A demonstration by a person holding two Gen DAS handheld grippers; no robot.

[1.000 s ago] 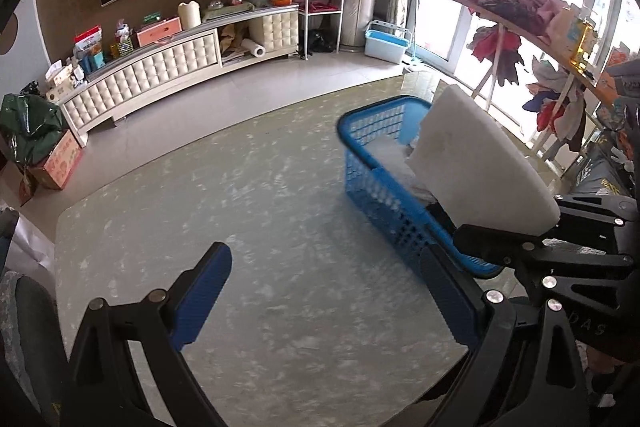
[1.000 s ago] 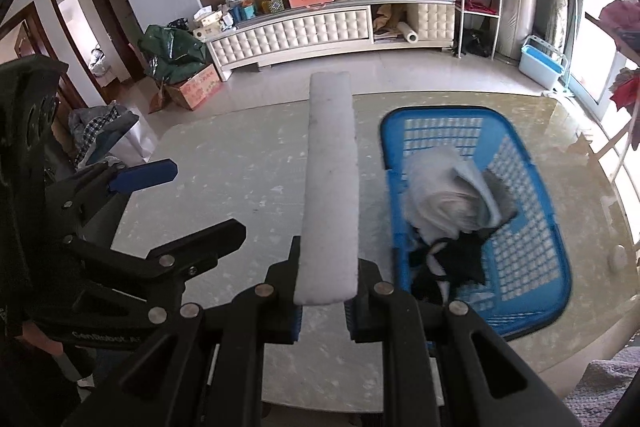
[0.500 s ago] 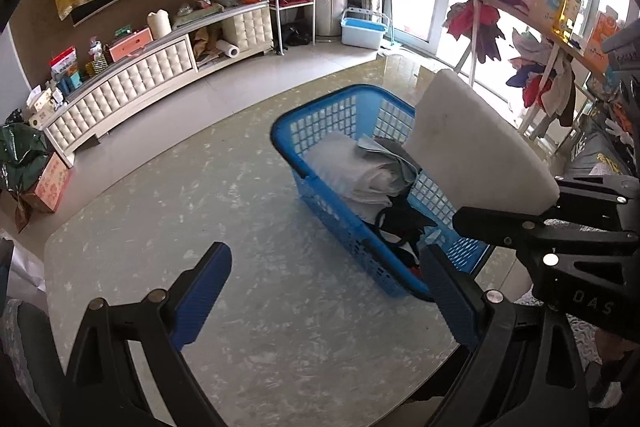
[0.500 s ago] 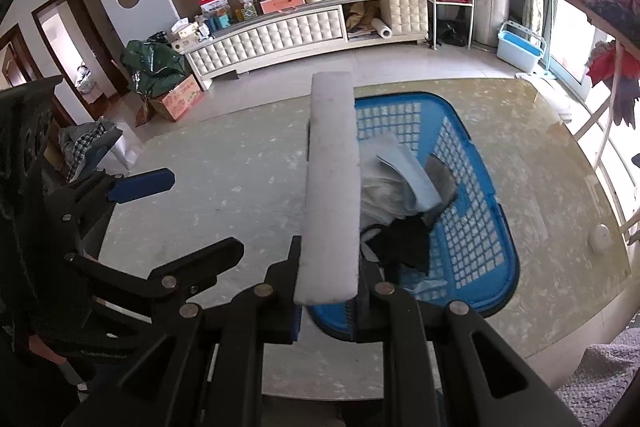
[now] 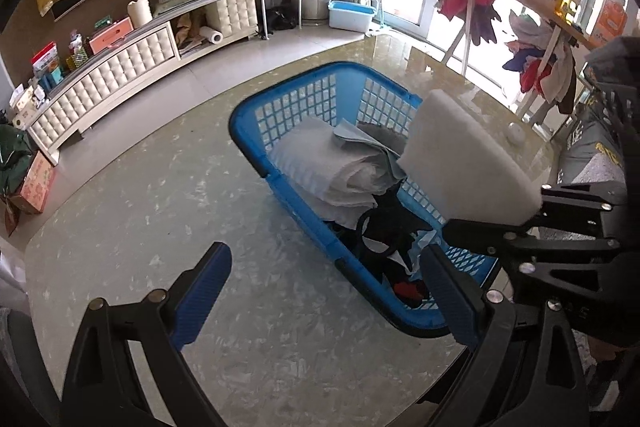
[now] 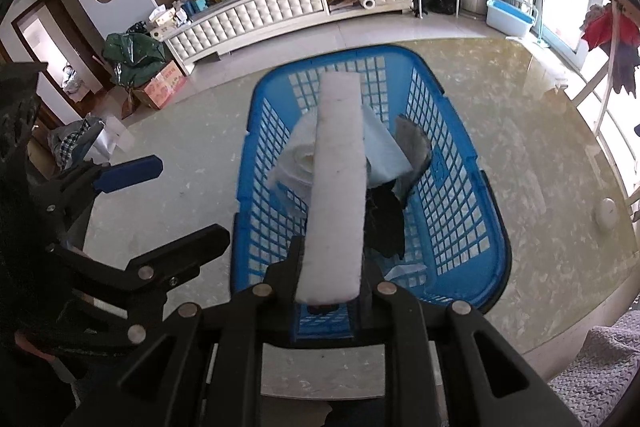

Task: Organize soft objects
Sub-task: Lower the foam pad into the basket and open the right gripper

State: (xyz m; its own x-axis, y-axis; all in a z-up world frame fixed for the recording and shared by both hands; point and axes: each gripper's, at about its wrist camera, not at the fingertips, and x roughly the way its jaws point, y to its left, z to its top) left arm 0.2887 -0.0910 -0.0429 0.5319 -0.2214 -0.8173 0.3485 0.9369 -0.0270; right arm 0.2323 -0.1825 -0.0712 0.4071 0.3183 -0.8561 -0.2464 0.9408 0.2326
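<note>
Looks mostly done to me: the basket (image 6: 448,211) already has a pile of cloths (image 5: 340,171) in it, and the foam pad (image 6: 338,187) is the piece left. The right gripper (image 6: 332,291) is clamped on its near end, holding it over the basket mid-frame. The left gripper (image 5: 324,291) is spread wide, holding nothing, over the table (image 5: 160,195). Can't make out the dark stuff at the basket's bottom.
</note>
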